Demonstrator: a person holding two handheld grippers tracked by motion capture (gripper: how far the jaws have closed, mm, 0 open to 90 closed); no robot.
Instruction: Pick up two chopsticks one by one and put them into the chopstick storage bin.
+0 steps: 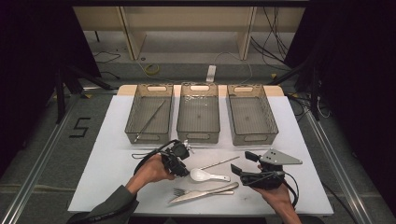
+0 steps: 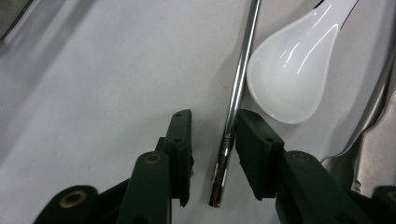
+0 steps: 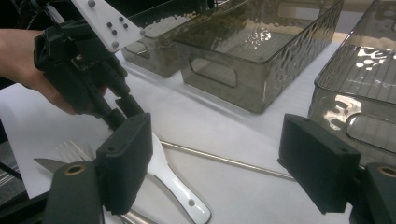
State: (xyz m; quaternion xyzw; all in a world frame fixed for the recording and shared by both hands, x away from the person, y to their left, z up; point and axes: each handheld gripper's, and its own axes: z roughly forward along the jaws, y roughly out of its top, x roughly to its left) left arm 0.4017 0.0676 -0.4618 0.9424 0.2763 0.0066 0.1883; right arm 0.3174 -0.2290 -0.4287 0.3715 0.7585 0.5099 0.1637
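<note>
A thin metal rod (image 1: 219,163) lies on the white table cover beside a white ceramic spoon (image 1: 205,176). My left gripper (image 1: 183,171) points down at the rod's near end. In the left gripper view that rod (image 2: 243,60) runs between the jaws of my left gripper (image 2: 212,123); a gap shows on its left side, so the pads are not pressing it. The spoon's bowl (image 2: 292,74) sits just right of the rod. My right gripper (image 1: 240,162) hovers to the right of the cutlery, and its jaws (image 3: 215,158) stand wide open with nothing between them.
A fork (image 1: 180,191) and a knife (image 1: 208,191) lie near the front edge. Three translucent grey bins stand in a row at the back: the left bin (image 1: 132,112) holds a thin metal rod (image 1: 152,119), beside the middle bin (image 1: 181,116) and right bin (image 1: 272,116).
</note>
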